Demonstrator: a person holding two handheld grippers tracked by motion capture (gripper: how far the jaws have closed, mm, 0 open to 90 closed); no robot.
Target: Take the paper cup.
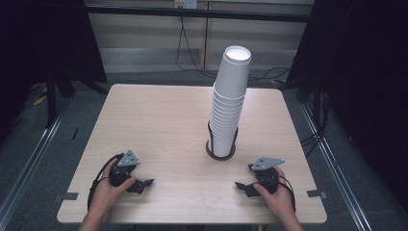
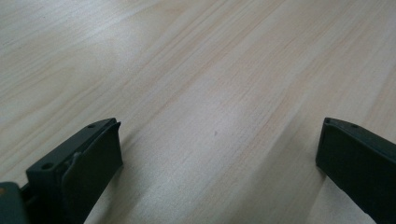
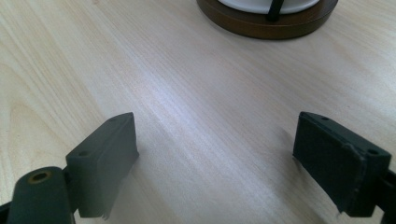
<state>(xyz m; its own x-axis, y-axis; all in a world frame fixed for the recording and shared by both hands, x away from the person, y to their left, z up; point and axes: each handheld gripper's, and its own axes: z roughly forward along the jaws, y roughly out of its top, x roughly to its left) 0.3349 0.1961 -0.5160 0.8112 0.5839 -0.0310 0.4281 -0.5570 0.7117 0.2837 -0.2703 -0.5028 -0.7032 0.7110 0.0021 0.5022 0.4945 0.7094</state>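
Note:
A tall stack of white paper cups (image 1: 228, 103) stands upright in a round dark brown holder (image 1: 221, 153) with thin black rods, right of the table's centre. The holder's base (image 3: 268, 21) shows at the top of the right gripper view. My left gripper (image 1: 142, 186) rests on the wooden table (image 1: 159, 120) near the front left, held by a hand, jaws wide apart and empty (image 2: 219, 135). My right gripper (image 1: 243, 186) rests near the front right, below the holder, also open with bare wood between its jaws (image 3: 215, 135).
Black cables trail from both grippers over the table's front edge. Metal rails run along the floor on both sides. A dark frame post (image 1: 50, 91) stands at the left, and cables hang by the back wall (image 1: 185, 48).

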